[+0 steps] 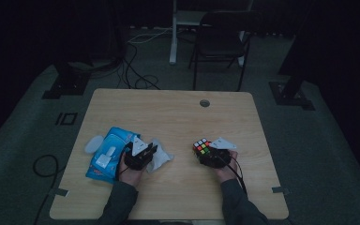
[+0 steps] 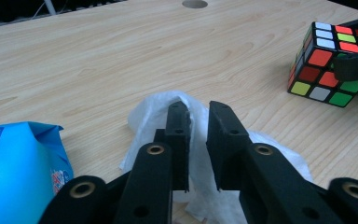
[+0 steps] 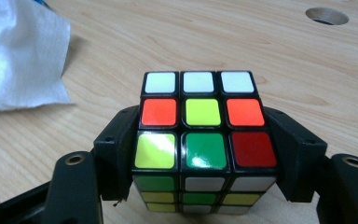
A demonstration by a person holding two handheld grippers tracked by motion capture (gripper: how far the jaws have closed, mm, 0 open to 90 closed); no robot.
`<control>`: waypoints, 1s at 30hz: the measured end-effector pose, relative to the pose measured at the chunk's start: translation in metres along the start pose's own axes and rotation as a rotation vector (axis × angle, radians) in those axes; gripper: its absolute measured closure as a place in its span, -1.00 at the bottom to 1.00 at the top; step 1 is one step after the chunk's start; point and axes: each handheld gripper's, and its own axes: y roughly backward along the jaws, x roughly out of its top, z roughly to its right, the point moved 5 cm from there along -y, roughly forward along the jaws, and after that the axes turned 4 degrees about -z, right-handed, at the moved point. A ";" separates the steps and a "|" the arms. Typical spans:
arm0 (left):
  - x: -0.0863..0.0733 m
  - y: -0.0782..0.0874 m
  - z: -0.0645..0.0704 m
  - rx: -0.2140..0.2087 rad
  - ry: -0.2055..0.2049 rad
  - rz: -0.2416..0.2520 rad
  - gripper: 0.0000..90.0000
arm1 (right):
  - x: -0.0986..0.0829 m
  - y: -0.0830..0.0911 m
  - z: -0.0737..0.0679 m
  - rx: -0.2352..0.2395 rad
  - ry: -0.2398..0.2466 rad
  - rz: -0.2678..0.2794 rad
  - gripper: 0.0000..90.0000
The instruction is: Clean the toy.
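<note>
On the wooden table (image 1: pixel 168 112), a scrambled Rubik's cube (image 1: pixel 201 146) sits at the right, and my right gripper (image 1: pixel 206 152) is shut on its two sides. In the right gripper view the cube (image 3: pixel 205 135) fills the space between the jaws of the right gripper (image 3: pixel 205 158). A crumpled white tissue (image 1: pixel 161 158) lies left of centre. My left gripper (image 1: pixel 151 151) pinches it. In the left gripper view the tissue (image 2: pixel 198 121) runs up between the nearly closed jaws of the left gripper (image 2: pixel 198 119), and the cube (image 2: pixel 328 65) stands farther right.
A blue pack of wipes (image 1: pixel 107 157) lies left of the left hand, with a white flap (image 1: pixel 93 143) beside it; it also shows in the left gripper view (image 2: pixel 18 168). A cable hole (image 1: pixel 205 103) is at the table's far side. A chair (image 1: pixel 222 37) stands behind the table.
</note>
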 end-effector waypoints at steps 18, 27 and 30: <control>0.011 0.021 0.000 -0.012 0.035 0.060 0.11 | 0.005 0.026 -0.002 -0.045 0.022 0.028 -0.69; 0.012 0.036 -0.002 -0.003 0.040 0.092 0.13 | 0.003 0.046 0.007 -0.089 0.024 0.075 -0.62; 0.009 0.038 -0.004 -0.001 0.049 0.093 0.14 | 0.002 0.051 0.010 -0.093 0.010 0.088 -0.59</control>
